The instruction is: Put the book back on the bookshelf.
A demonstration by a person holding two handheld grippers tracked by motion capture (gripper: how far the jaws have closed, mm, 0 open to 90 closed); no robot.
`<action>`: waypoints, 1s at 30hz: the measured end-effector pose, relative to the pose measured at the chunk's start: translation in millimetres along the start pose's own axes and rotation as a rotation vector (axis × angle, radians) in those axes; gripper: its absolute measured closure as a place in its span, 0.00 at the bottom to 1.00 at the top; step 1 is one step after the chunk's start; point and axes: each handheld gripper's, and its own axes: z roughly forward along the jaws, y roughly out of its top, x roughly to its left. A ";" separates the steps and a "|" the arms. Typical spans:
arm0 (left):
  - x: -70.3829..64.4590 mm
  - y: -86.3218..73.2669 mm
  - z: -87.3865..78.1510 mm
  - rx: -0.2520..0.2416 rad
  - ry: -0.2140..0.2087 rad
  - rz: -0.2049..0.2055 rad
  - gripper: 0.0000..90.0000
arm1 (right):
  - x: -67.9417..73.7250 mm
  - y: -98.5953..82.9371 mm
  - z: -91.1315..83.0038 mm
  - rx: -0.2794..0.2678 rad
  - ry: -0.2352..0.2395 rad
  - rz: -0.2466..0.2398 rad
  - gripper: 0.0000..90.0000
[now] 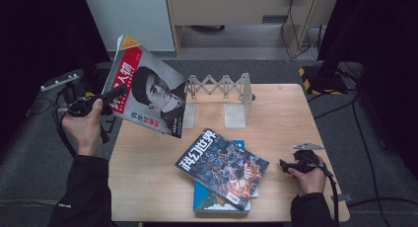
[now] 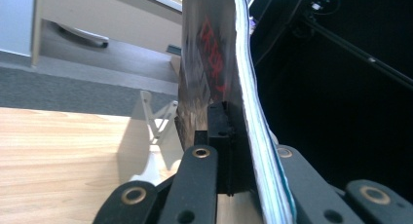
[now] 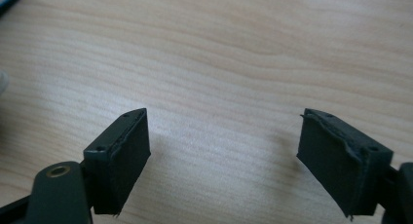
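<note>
A red-and-grey magazine (image 1: pixel 145 86) with a portrait on its cover hangs tilted in the air over the table's left edge. My left gripper (image 1: pixel 116 93) is shut on its left edge; in the left gripper view the magazine (image 2: pixel 214 68) stands edge-on between the jaws. A dark comic-style magazine (image 1: pixel 222 167) lies on a blue book (image 1: pixel 209 202) at the table's front middle. A white accordion book stand (image 1: pixel 219 91) is at the back of the table. My right gripper (image 1: pixel 286 165) rests low at the front right, open, with bare wood between its fingers (image 3: pixel 122 156).
The wooden table (image 1: pixel 148 172) has free surface at the front left and along the right side. Cabinets and cables stand on the floor beyond the table. Dark gear flanks both sides.
</note>
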 end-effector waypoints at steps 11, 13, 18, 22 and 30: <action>11.9 9.0 29.5 0.036 0.100 0.028 0.96 | -1.5 -3.8 3.0 0.002 0.005 0.015 0.19; 12.9 9.2 34.9 0.044 0.116 0.036 0.96 | -1.8 -4.5 2.8 0.000 0.008 0.012 0.19; 13.3 8.8 48.6 0.066 0.145 0.065 0.96 | -1.3 -6.1 3.2 -0.014 0.011 0.016 0.18; 13.1 6.6 59.6 0.090 0.170 0.082 0.96 | -1.9 -7.2 3.1 -0.018 0.011 0.013 0.16; 11.4 -1.2 79.5 0.128 0.206 0.112 0.96 | -2.1 -8.9 3.4 -0.031 0.012 0.019 0.15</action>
